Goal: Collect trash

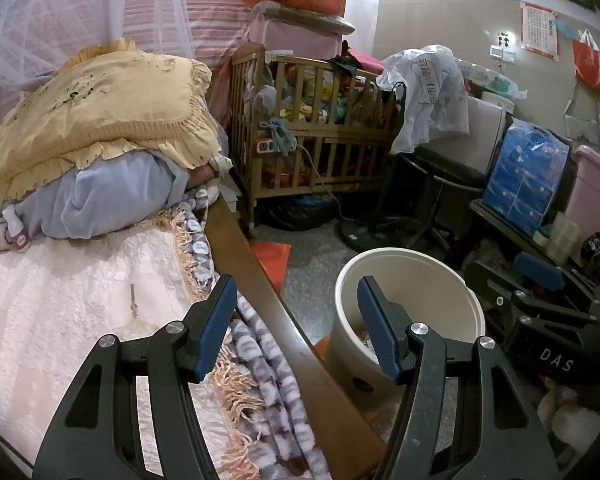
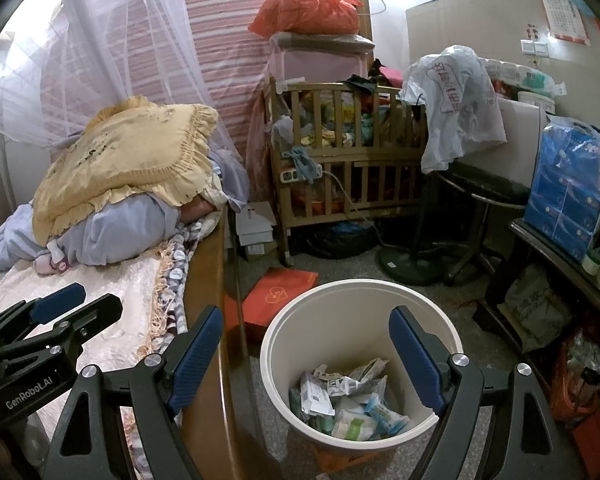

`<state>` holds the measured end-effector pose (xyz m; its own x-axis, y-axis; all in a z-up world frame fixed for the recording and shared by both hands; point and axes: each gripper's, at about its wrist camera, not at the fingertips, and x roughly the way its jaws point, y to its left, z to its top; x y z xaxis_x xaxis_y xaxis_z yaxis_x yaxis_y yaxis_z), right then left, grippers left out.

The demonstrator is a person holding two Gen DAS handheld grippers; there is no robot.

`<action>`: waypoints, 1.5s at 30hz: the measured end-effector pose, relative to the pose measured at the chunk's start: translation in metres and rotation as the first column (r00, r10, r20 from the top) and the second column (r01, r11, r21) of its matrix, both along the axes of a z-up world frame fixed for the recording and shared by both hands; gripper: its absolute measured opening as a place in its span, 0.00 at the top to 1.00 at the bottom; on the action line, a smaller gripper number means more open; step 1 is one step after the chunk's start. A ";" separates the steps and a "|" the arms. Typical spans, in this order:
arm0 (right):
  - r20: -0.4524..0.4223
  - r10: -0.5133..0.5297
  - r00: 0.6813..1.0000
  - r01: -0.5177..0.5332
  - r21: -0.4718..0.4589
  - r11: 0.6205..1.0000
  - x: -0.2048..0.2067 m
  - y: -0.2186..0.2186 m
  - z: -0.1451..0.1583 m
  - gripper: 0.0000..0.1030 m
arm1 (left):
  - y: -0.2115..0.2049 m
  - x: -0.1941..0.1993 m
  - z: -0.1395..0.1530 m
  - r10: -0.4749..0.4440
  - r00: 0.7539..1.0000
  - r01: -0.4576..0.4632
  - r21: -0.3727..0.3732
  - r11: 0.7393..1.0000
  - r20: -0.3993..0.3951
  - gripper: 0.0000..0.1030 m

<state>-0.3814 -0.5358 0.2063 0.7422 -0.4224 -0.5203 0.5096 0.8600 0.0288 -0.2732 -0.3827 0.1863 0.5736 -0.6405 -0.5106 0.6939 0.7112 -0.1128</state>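
A cream trash bin (image 2: 340,320) stands on the floor beside the bed, with several crumpled wrappers and packets (image 2: 340,392) lying at its bottom. My right gripper (image 2: 306,360) hovers over the bin's mouth, jaws wide open and nothing between them. My left gripper (image 1: 298,328) is open too and holds nothing. It hangs over the bed's wooden side rail (image 1: 260,280), with the bin (image 1: 420,280) just right of it. Each gripper shows in the other's view: the left gripper (image 2: 80,306) over the bedspread, the right gripper (image 1: 540,288) past the bin.
The bed (image 1: 80,300) carries a yellow pillow (image 1: 108,108) on blue bedding. A red box (image 2: 280,292) lies on the floor behind the bin. Farther back stand a cluttered wooden crib (image 2: 340,152) and a fan base (image 2: 408,264). A dark shelf with a blue tissue pack (image 2: 568,184) stands at the right.
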 end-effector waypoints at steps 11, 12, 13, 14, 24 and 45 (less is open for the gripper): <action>-0.006 0.001 1.000 -0.001 0.002 1.000 -0.002 -0.001 -0.003 0.19 | 0.000 -0.001 -0.003 0.001 1.000 -0.001 0.002 1.000 -0.006 0.40; -0.005 0.001 1.000 -0.001 0.002 1.000 -0.001 -0.001 -0.003 0.19 | 0.000 0.000 -0.002 0.001 1.000 -0.001 0.002 1.000 -0.006 0.40; -0.006 0.002 1.000 -0.002 0.001 1.000 -0.001 -0.001 -0.002 0.19 | 0.000 0.000 -0.002 0.001 1.000 -0.001 0.002 1.000 -0.005 0.40; -0.007 0.002 1.000 -0.002 0.001 1.000 -0.001 -0.001 -0.003 0.19 | 0.000 0.000 -0.002 0.001 1.000 -0.001 0.002 1.000 -0.004 0.40; -0.012 0.001 1.000 -0.001 0.005 1.000 -0.003 -0.004 -0.006 0.18 | 0.000 0.001 -0.004 0.001 1.000 -0.001 0.003 1.000 -0.008 0.40; -0.025 0.002 1.000 -0.002 0.015 1.000 -0.005 -0.008 -0.011 0.18 | -0.001 0.002 -0.009 0.002 1.000 -0.001 0.006 1.000 -0.015 0.40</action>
